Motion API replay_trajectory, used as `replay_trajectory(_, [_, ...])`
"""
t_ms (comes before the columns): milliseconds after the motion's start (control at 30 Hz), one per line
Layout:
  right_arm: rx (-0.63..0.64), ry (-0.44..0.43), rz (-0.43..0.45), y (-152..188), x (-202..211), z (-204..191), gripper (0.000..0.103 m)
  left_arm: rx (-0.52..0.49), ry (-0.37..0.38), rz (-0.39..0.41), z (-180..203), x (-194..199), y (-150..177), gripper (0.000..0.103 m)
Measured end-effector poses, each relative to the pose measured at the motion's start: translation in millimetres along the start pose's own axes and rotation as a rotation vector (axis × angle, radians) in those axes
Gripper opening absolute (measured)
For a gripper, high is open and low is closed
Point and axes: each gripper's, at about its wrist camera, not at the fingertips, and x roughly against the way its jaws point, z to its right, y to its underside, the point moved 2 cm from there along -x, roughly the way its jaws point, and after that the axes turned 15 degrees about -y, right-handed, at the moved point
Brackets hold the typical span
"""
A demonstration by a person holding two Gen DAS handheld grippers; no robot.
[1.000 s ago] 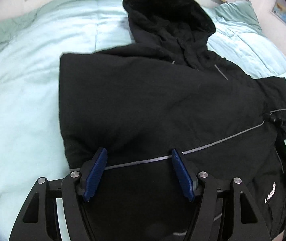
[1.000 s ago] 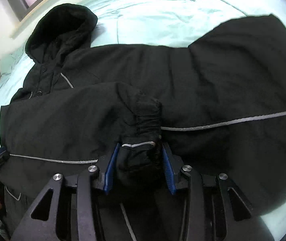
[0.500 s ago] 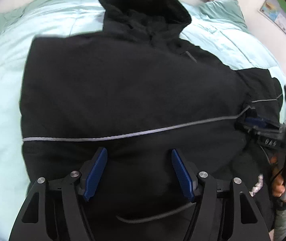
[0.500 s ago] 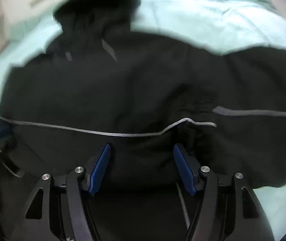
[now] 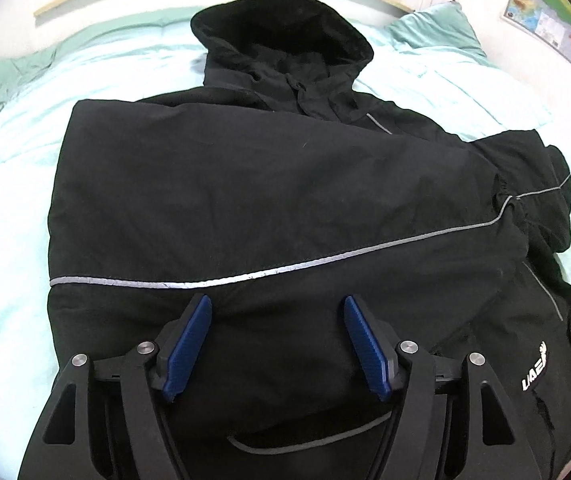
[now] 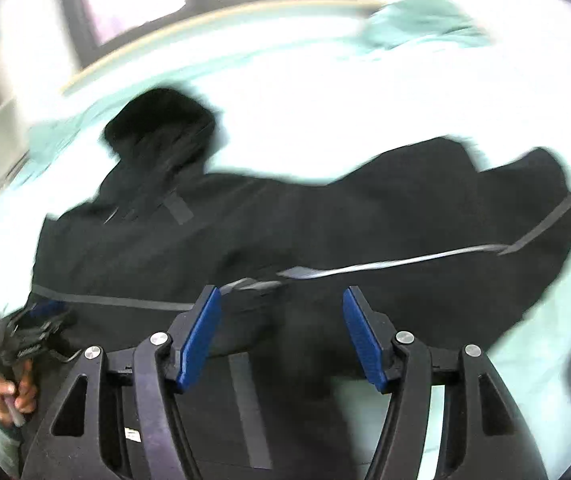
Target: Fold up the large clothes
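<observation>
The right gripper [image 6: 281, 336] has let go of the sleeve cuff and is now gaping wide above the black hooded jacket [image 5: 269, 200] filling mid-frame on the mint duvet [image 5: 13, 200]; the left gripper [image 5: 277, 344] is hovering wide too. The right view is blurring.

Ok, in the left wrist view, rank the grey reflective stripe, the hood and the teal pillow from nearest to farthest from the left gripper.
From the left gripper:
1. Grey reflective stripe, just past the fingertips, across the jacket.
2. Hood, top centre, beyond the jacket body.
3. Teal pillow, far right corner of the bed.
</observation>
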Motion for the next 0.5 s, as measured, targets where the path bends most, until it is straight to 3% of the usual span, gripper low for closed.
replay_trajectory(133, [-0.085, 0.151, 0.065, -22, 41, 91, 0.066, -0.003, -0.022, 0.000, 7, 11, -6, 0.071])
replay_trajectory(267, [-0.256, 0.223, 0.166, -36, 75, 186, 0.069, -0.008, 0.056, 0.030, 20, 36, -12, 0.071])
replay_trajectory(400, [-0.384, 0.207, 0.207, -39, 81, 256, 0.070, -0.026, 0.082, 0.045, 38, 53, -17, 0.071])
replay_trajectory(500, [-0.418, 0.225, 0.192, -45, 69, 293, 0.077, -0.015, 0.110, 0.036, 48, 56, -22, 0.071])
